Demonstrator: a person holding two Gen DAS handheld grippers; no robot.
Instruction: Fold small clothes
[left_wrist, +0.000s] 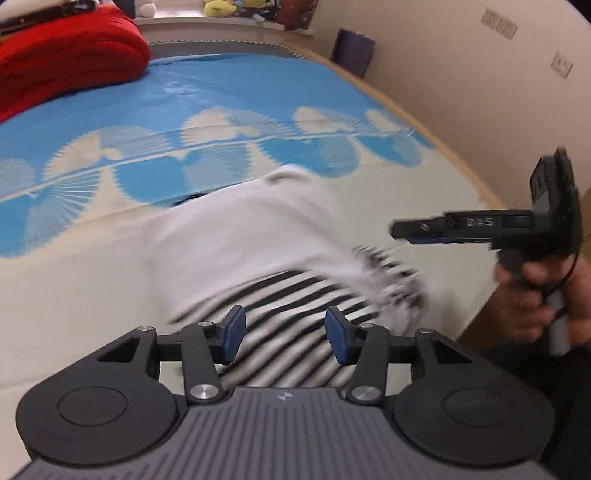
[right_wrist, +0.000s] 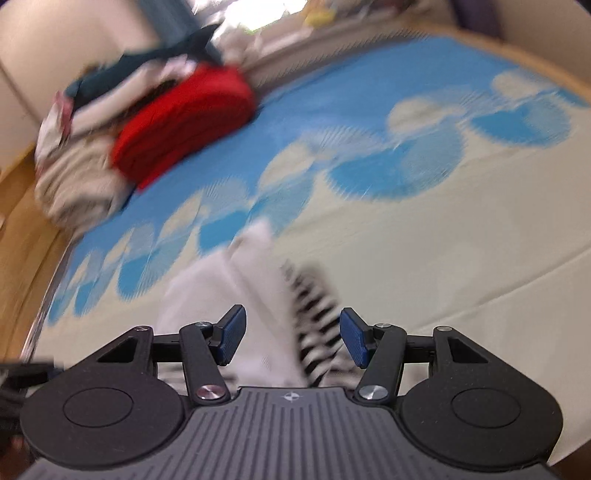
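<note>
- The red bundle (left_wrist: 62, 55) is lying far beyond the left gripper's (left_wrist: 281, 334) jaws, to their left, on the blue-and-cream sheet (left_wrist: 236, 85).
- The left gripper's jaws are standing apart, and nothing is being pressed between the blue pads (left_wrist: 233, 334).
- The garment (left_wrist: 236, 236), white with a black-striped part, is lying on the sheet just ahead of these jaws; its striped part is showing in the gap between them and under them. The picture is blurring here, so I cannot tell if a pad is touching the cloth.
- To the right of these jaws, the right gripper (left_wrist: 397, 230) is pointing toward the garment, and a hand (left_wrist: 532, 299) is holding its handle.
- In the right wrist view, the clothes pile (right_wrist: 96, 122) and the red bundle are sitting far ahead of the right gripper's (right_wrist: 291, 339) jaws, to the left.
- These jaws are also standing apart, gripping nothing.
- The garment is lying between and just ahead of them, white part to the left, stripes to the right; the view is blurring strongly.
</note>
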